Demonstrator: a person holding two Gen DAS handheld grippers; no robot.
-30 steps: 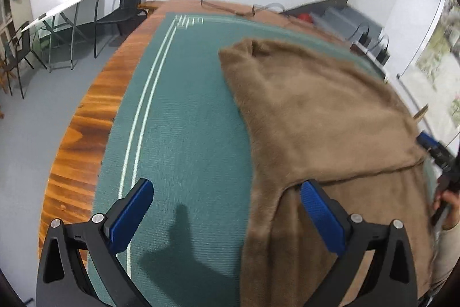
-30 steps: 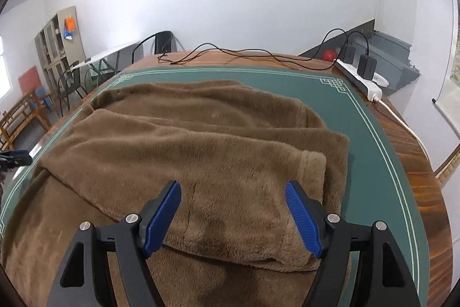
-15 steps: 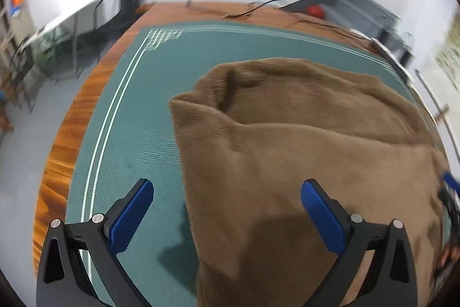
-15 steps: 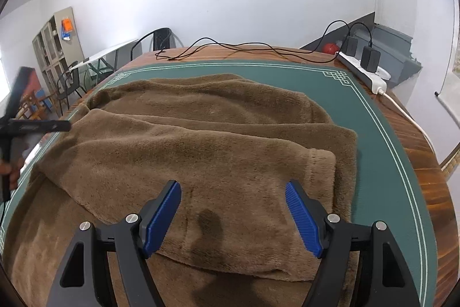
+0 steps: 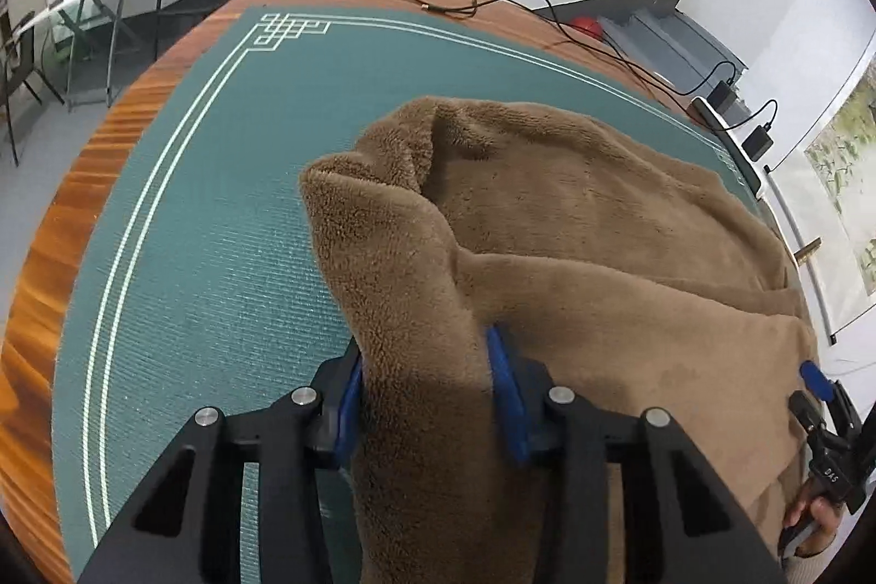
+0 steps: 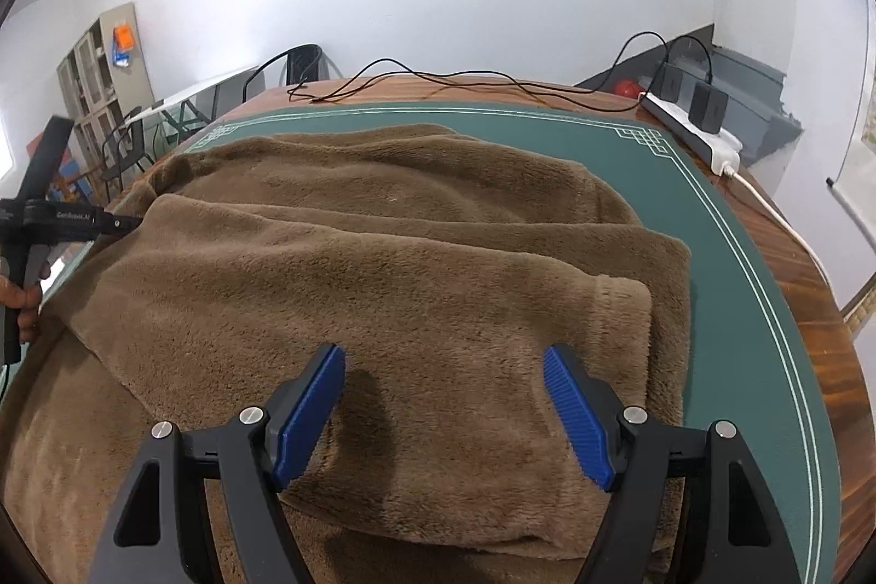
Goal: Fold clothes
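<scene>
the left gripper (image 5: 427,392) has just been closing, and its blue fingers (image 5: 506,398) now pinch a bunched ridge of the brown fleece garment (image 5: 575,255) – half a second back they stood wide over flat cloth with nothing between them. in the left wrist view the fleece rises between the fingers and runs up toward 11 o'clock to a raised corner, so i judge the edge is caught and ready to be carried across for the next fold.

the right gripper (image 6: 443,411) has not changed: its fingers (image 6: 575,411) stand well apart, holding nothing, hovering over a folded-over flap of the garment. the flap's hemmed edge lies toward 1 o'clock of the right finger, and the shadow under the left finger says the tips are close above the pile – whether they touch it i cannot tell.

the garment lies spread over the green mat (image 6: 739,310) on the wooden bench (image 5: 71,201), covering most of the mat's near side; in the right wrist view the left gripper shows at 9 o'clock, at the fleece's far edge, with the person's hand (image 6: 22,305) on its handle.
</scene>
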